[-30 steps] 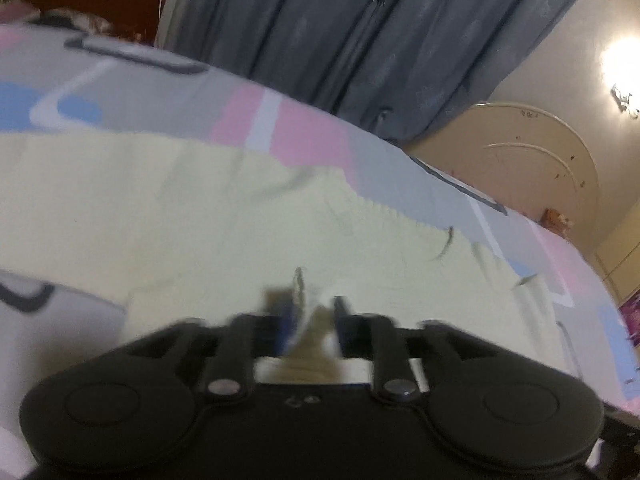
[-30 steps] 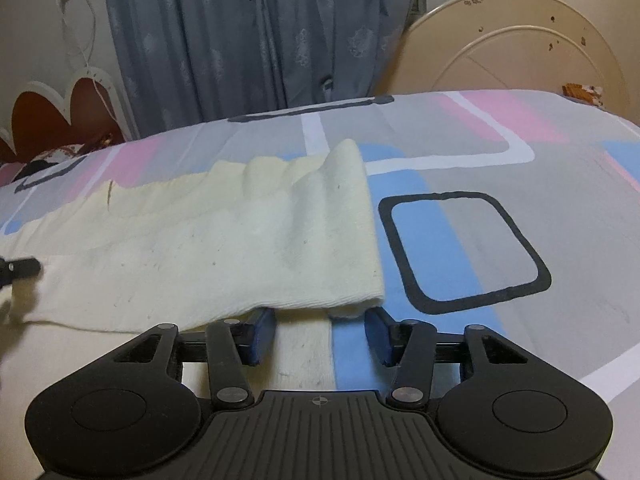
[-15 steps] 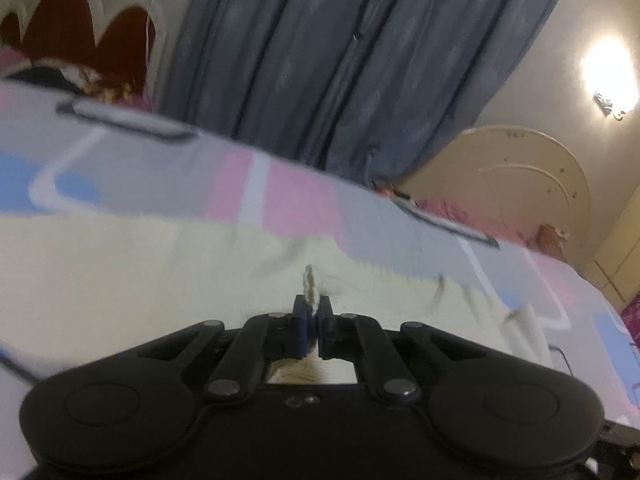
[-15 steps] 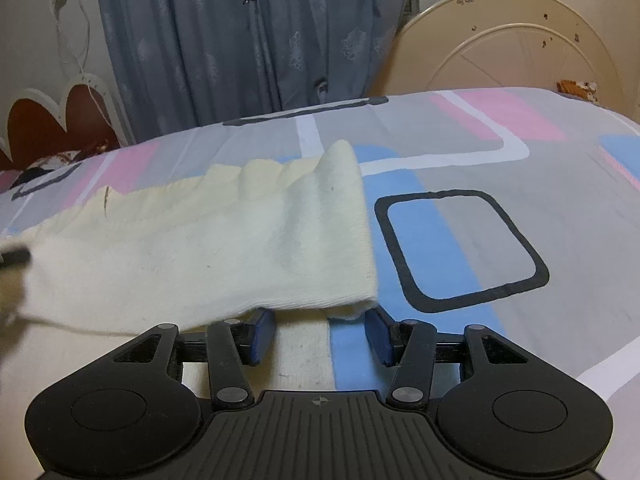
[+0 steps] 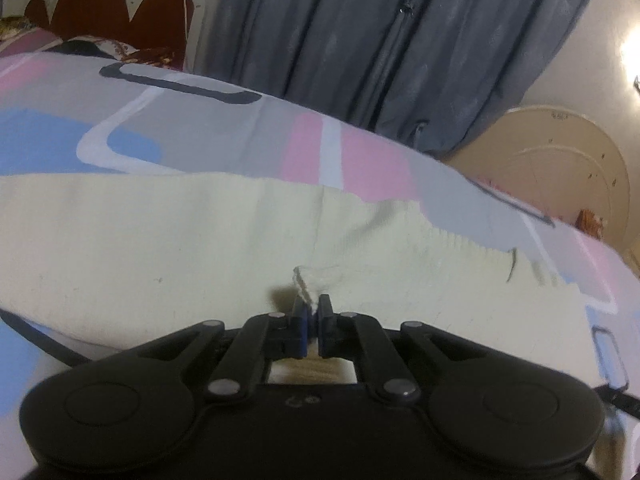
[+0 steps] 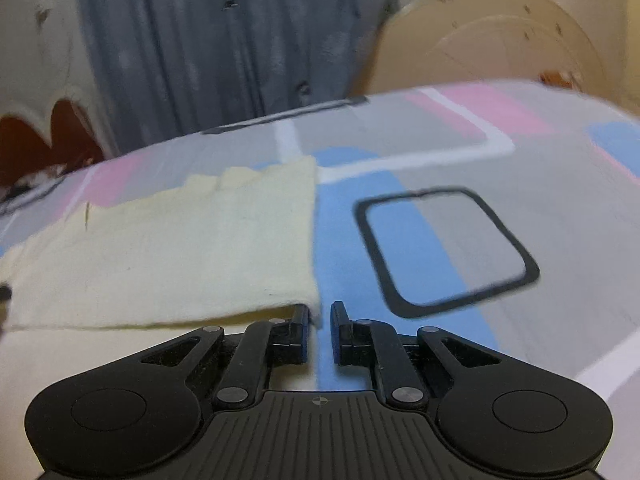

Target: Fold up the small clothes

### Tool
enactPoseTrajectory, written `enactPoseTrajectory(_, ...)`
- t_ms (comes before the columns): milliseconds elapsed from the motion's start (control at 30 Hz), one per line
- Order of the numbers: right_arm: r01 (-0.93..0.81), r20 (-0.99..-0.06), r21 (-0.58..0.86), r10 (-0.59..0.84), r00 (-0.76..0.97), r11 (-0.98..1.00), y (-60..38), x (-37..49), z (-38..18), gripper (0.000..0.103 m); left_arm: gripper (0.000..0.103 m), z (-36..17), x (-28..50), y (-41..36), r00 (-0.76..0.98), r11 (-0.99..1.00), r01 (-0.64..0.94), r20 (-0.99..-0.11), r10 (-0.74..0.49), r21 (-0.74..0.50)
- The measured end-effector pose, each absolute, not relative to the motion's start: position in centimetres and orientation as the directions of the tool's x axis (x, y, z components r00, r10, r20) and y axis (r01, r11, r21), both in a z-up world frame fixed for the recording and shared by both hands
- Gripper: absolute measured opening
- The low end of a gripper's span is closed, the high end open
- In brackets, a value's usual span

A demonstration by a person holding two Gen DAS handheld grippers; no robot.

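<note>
A pale yellow knitted garment (image 5: 192,240) lies spread on a bed, directly ahead of both hand-held grippers. The left gripper (image 5: 311,310), whose jaws stood apart a second ago, is now clamped on a small pinch of the garment's near edge, which pokes up between its fingertips. The right gripper (image 6: 320,312), wide a second ago, is closing on the garment's near right corner (image 6: 314,312); a narrow gap remains and its pads do not yet seem to press the cloth. With both near corners taken, the fold away from the person can likely begin.

Under the garment is a bedsheet (image 6: 440,240) patterned in pink, blue and grey. Beyond hang grey curtains (image 5: 380,40), with a round cream tabletop (image 6: 500,48) leaning at far right. Nothing blocks the fold.
</note>
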State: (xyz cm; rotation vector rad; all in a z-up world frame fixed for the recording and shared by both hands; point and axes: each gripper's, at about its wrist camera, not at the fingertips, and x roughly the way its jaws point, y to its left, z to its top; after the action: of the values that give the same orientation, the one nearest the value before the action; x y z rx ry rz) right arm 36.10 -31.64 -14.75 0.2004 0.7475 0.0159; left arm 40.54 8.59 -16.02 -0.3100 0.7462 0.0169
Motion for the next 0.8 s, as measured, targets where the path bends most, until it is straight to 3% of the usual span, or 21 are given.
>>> enactPoseTrajectory(67,0.044,-0.680,0.166,0.082,0.728,0.985,-31.4,35.9,-14.5,0.010,0.018,-15.9,40.7,8.7,0.727,0.957,-0.143,-0.683,-0.071,-0.252)
enactPoseTrajectory(100,0.035,-0.683,0.164,0.088,0.725,0.986,-31.4,35.8,-14.3,0.010,0.035,-15.6,40.4,8.7,0.732,0.960,-0.167,-0.681,-0.034,-0.227)
enactPoseTrajectory(133,0.028,-0.682,0.171,0.098,0.725,0.985,-31.5,35.4,-14.0,0.011,0.059,-15.3,40.1,8.9,0.741,0.960,-0.184,-0.671,-0.005,-0.209)
enactPoseTrajectory(167,0.022,-0.677,0.179,0.107,0.728,0.984,-31.7,35.0,-13.7,0.013,0.071,-14.9,39.7,9.1,0.754,0.959,-0.203,-0.657,0.024,-0.198)
enactPoseTrajectory(200,0.020,-0.669,0.184,0.110,0.735,0.983,-31.8,34.5,-13.3,0.021,0.078,-14.5,38.9,9.2,0.772,0.957,-0.220,-0.633,0.051,-0.191)
enactPoseTrajectory(233,0.016,-0.655,0.186,0.112,0.748,0.982,-31.9,34.2,-12.9,0.029,0.076,-14.1,38.5,9.3,0.783,0.958,-0.220,-0.619,0.060,-0.185)
enactPoseTrajectory(267,0.011,-0.637,0.182,0.110,0.763,0.983,-31.9,34.0,-12.4,0.047,0.076,-13.8,38.2,9.4,0.789,0.961,-0.211,-0.612,0.058,-0.181)
enactPoseTrajectory(333,0.007,-0.608,0.188,0.111,0.787,0.982,-32.1,34.2,-11.5,0.058,0.075,-13.1,37.6,8.9,0.800,0.965,-0.184,-0.599,0.036,-0.188)
enactPoseTrajectory(567,-0.064,-0.619,0.172,0.158,0.769,0.983,-29.8,39.2,-11.4,0.057,0.075,-13.0,39.5,4.1,0.803,0.984,-0.014,-0.588,-0.096,-0.180)
enactPoseTrajectory(733,-0.147,-0.645,0.079,0.163,0.746,0.986,-26.7,42.1,-13.1,0.058,0.075,-16.1,41.9,3.9,0.728,0.987,-0.040,-0.682,-0.077,-0.154)
enactPoseTrajectory(800,-0.168,-0.666,0.041,0.152,0.731,0.985,-25.9,42.5,-14.4,0.058,0.079,-16.3,41.9,3.8,0.746,0.993,-0.021,-0.663,-0.060,-0.114)
